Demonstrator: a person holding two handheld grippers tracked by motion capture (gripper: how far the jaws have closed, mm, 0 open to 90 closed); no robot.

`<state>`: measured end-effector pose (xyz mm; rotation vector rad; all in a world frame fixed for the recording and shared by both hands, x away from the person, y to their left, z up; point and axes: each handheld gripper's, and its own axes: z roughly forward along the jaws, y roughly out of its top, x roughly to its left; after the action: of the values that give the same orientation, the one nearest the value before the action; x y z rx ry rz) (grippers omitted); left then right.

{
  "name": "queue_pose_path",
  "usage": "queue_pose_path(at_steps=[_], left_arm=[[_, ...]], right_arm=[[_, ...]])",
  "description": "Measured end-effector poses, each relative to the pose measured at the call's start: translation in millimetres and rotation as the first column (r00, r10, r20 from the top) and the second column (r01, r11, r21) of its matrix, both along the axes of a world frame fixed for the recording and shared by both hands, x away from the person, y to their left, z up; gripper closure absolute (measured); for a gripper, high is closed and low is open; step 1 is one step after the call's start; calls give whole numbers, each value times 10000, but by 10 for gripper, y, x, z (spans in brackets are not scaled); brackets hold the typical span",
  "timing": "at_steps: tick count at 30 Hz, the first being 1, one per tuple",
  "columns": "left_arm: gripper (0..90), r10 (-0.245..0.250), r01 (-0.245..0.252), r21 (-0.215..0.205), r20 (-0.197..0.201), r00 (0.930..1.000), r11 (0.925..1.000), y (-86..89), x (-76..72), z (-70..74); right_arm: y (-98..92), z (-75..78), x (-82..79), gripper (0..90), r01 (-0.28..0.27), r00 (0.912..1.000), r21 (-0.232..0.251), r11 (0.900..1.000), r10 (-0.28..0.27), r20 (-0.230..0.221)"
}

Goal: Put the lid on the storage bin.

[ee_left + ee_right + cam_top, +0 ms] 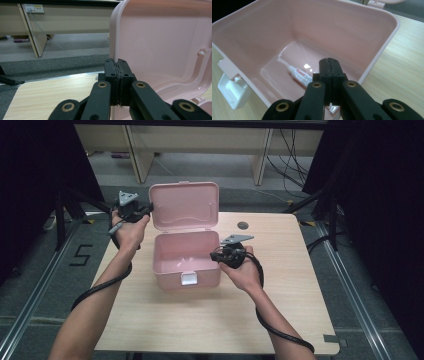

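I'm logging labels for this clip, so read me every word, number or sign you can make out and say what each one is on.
"5": black figure marked on the grey floor left of the table.
Red print on the white tube lying inside the pink box: too small and blurred to read.
Nothing else readable.

A pink box [186, 260] stands near the middle of a light wooden table [280, 285]. Its lid [184, 205] is raised upright at the far side, inner face toward the person. A white latch [188, 279] sits on the near wall of the box. The left gripper [131, 210] is held at the left edge of the lid. The right gripper [225, 254] is held at the right rim of the box. A black cable [100, 287] trails from each gripper along the forearm. A round hole [243, 225] lies in the tabletop beyond the right gripper.
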<state>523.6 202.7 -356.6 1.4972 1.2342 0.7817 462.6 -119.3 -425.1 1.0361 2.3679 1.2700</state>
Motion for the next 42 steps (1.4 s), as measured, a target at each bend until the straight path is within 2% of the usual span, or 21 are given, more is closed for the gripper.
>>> queue_pose_path(at_steps=[4, 7, 8, 10, 11, 13, 18, 27, 29, 30, 35, 37, 42], left_arm=[[883, -26, 26, 67, 79, 10000, 10000, -3, -30, -1], [883, -34, 32, 111, 198, 9998, 9999, -10, -59, -4], [882, -20, 17, 123, 227, 9997, 9999, -11, -68, -6], [883, 7, -11, 136, 285, 9996, 9999, -14, -85, -13], [883, -2, -3, 165, 305, 9995, 9999, -13, -91, -14], [883, 9, -16, 206, 341, 9994, 9998, -13, -108, -16], [882, 33, -52, 347, 547, 9985, 9994, -30, -168, -24], [881, 57, -91, 499, 670, 9977, 9987, -31, -273, -45], [881, 42, -82, 546, 731, 9973, 9985, -32, -296, -49], [881, 49, -96, 599, 769, 9970, 9982, -35, -309, -54], [880, 34, -97, 711, 880, 9961, 9974, -35, -356, -71], [880, 12, -81, 735, 923, 9957, 9973, -37, -376, -77], [880, -30, -61, 886, 1021, 9948, 9960, -39, -433, -92]], right_arm=[[1, -1, 6, 900, -20, 10000, -10, 10000, 20, 75], [10, 0, -4, 900, 36, 9999, 77, 10000, -35, -114], [2, -1, 6, 900, -23, 10000, -7, 10000, 23, 50], [5, -3, 8, 900, -46, 9999, -2, 10000, 46, 99], [14, -1, -3, 900, 5, 10000, 98, 10000, -4, -89], [17, 1, -5, 900, -4, 9999, 138, 9999, 7, -159], [18, 1, -4, 900, 10, 9999, 137, 9999, -8, -157], [31, -7, -2, 900, 46, 9999, 218, 9998, -43, -130], [23, 0, -2, 900, 69, 9999, 103, 9999, -68, -131], [34, -5, -11, 900, 135, 9997, 233, 9996, -130, -208], [34, -15, 1, 900, 58, 10000, 188, 9998, -58, -8], [34, -6, -4, 900, 77, 9999, 217, 9997, -74, -138], [34, -7, -3, 900, 79, 9999, 222, 9997, -76, -127]])
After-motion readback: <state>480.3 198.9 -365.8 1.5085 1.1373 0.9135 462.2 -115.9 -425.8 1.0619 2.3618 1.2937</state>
